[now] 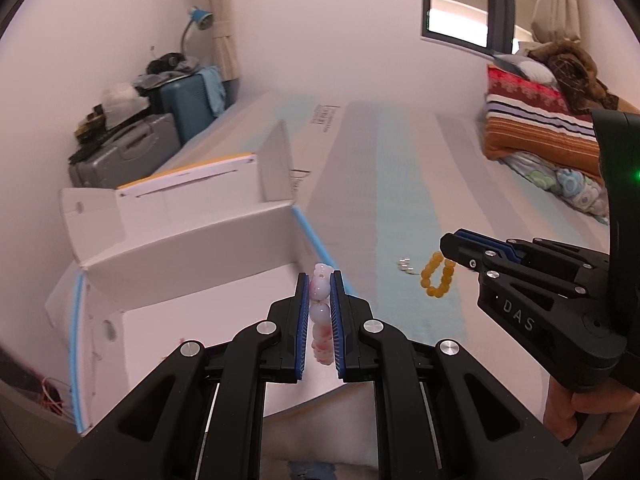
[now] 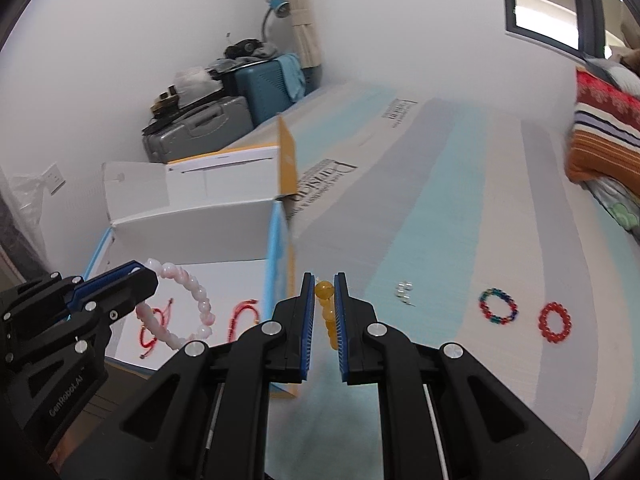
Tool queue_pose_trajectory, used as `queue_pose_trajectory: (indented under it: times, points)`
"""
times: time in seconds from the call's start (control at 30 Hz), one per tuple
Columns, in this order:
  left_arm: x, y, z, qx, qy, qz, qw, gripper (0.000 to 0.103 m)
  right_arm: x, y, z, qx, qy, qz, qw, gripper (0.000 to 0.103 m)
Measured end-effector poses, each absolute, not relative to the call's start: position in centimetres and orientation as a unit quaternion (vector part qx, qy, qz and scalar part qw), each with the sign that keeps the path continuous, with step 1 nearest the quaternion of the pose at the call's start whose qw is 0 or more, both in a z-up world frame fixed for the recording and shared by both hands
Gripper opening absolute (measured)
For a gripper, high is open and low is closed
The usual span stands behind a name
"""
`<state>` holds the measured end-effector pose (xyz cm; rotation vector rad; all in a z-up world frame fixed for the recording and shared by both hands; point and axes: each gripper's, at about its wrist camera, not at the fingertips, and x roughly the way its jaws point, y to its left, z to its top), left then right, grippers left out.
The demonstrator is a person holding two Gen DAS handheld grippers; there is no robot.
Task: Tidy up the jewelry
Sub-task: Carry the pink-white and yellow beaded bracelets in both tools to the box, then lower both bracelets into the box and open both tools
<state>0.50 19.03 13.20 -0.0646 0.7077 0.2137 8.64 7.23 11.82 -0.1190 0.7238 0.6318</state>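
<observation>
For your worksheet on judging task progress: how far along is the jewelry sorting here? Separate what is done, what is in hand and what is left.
Done: red string bracelets already lie in the white box.
In hand: the left gripper holds a pink bracelet over the box; the right gripper grips a yellow bracelet.
Left: small silver pieces, a multicolor bracelet and a red bead bracelet lie on the striped surface.

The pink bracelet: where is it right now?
The pink bracelet is pinched in the left hand-held gripper, held above the open white box; the right wrist view shows red cords lying on the box floor beneath it.
</observation>
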Motion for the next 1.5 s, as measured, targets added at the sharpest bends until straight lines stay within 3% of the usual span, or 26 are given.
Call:
queue_pose_trajectory:
  times: [0.33,0.83,1.43,1.47,1.5]
  points:
    - [-2.5,24.6,12.5,-0.047,0.350,0.162,0.922,0.010,6.4,13.7,10.5,-0.082,0.350,0.341,0.869,0.009]
    - [-3.9,31.5,6.8,-0.084,0.394,0.216,0.889,0.010,5.5,20.8,5.2,-0.112,0.390,0.376,0.833,0.009]
    - [-3.4,33.2,3.7,-0.093,0.416,0.233,0.874,0.014,5.4,22.3,3.2,-0.122,0.409,0.368,0.826,0.011]
    - [-3.5,33.1,3.8,-0.091,0.415,0.236,0.874,0.017,5.4,22.1,3.3,-0.118,0.408,0.368,0.828,0.018]
    - [-3.6,33.1,4.0,-0.091,0.412,0.238,0.875,0.028,5.4,21.9,3.6,-0.113,0.404,0.367,0.830,0.030]
